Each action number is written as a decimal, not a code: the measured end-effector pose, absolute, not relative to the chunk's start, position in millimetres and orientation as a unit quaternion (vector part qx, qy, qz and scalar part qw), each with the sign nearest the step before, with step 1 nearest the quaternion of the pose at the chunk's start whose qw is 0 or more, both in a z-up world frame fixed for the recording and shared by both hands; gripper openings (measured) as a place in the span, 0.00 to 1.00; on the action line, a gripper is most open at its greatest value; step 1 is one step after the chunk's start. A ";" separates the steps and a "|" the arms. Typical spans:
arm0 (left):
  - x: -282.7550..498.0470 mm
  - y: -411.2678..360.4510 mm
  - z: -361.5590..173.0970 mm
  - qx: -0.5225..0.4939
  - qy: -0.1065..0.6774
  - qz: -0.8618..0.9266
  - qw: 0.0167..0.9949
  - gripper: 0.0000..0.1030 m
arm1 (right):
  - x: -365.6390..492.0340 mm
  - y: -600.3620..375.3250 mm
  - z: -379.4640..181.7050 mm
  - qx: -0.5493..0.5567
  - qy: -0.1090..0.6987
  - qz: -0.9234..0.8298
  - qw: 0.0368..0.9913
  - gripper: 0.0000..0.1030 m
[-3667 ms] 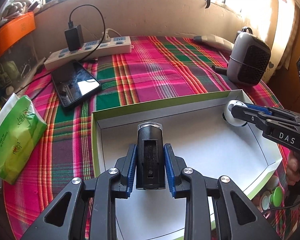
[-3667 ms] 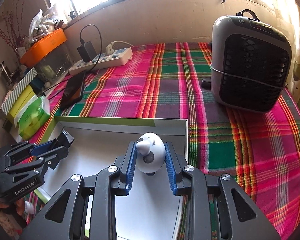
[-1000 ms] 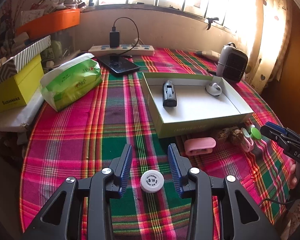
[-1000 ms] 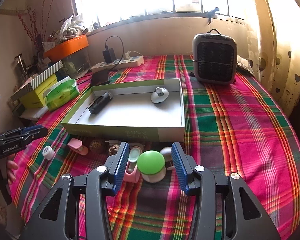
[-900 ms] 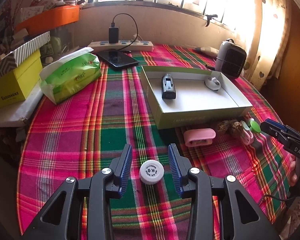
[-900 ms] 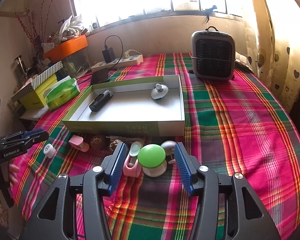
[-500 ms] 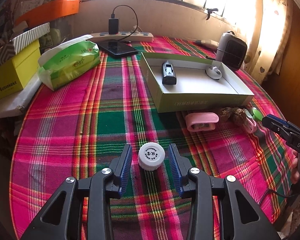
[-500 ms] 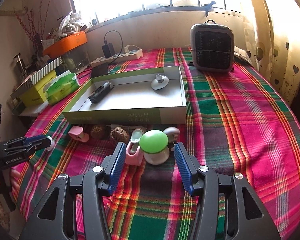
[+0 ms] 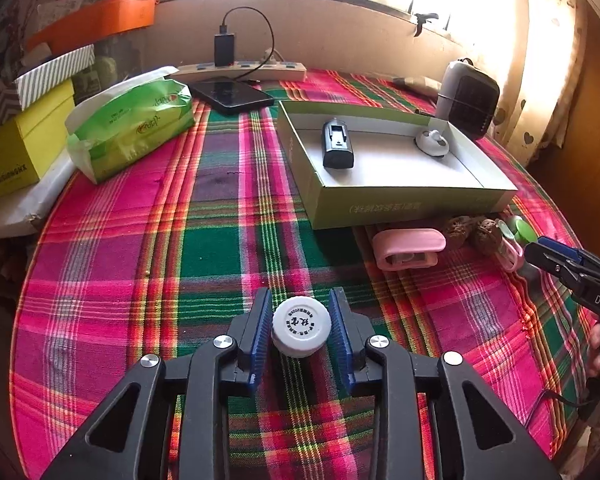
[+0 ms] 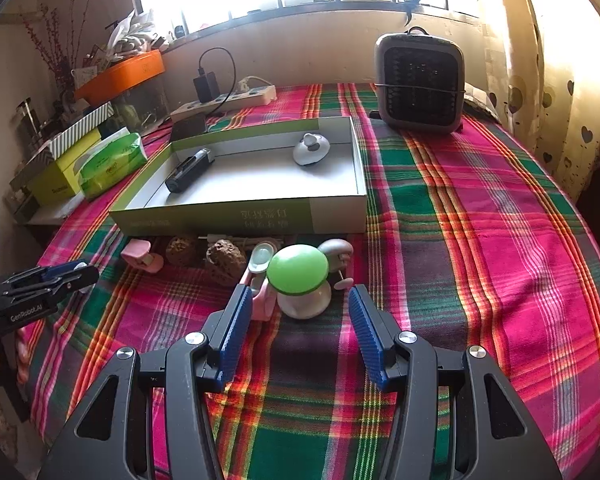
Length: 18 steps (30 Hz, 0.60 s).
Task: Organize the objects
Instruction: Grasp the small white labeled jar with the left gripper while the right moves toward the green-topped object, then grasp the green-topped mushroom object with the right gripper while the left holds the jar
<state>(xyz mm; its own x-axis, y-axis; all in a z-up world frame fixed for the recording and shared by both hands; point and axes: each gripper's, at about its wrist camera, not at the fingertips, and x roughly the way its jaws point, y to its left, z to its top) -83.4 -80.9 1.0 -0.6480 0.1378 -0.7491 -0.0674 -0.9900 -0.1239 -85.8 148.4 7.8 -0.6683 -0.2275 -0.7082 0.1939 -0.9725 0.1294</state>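
Item: left tongs (image 9: 301, 328) closed on white cap (image 9: 301, 325); right tongs (image 10: 298, 322) stood wide, empty, before green mushroom (image 10: 298, 270). You needed centred, level squeezes.

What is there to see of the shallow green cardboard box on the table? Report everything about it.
The shallow green cardboard box is an open rectangular tray, with green outer walls, a white inside and faint printed characters on its near wall. It sits flat on the plaid tablecloth, in front of the grey heater. Inside lie a black oblong device near one end and a white domed gadget near the other. Small items crowd against its near wall.
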 end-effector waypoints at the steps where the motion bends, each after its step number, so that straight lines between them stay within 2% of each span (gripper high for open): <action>1: -83.8 -78.9 0.9 -0.416 -0.042 0.907 0.060 0.26 | -86.4 148.4 7.7 0.392 -0.022 -0.913 0.115 0.50; 15: -83.4 -58.1 1.3 -0.417 -0.038 0.903 0.093 0.25 | -99.9 140.8 9.3 0.401 -0.022 -0.909 0.113 0.50; 17: -83.9 -54.6 1.4 -0.418 -0.037 0.903 0.097 0.25 | -102.0 140.1 7.9 0.403 -0.020 -0.908 0.111 0.48; 18: -84.2 -53.2 1.5 -0.418 -0.037 0.902 0.098 0.25 | -102.7 140.3 7.5 0.404 -0.021 -0.908 0.112 0.43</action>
<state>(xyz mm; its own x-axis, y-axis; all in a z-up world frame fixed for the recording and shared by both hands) -84.2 -53.2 1.5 -0.6310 0.2074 -0.7475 -0.1451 -0.9781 -0.1489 -102.7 140.3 7.5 -0.6487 -0.2200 -0.7286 0.1860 -0.9741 0.1285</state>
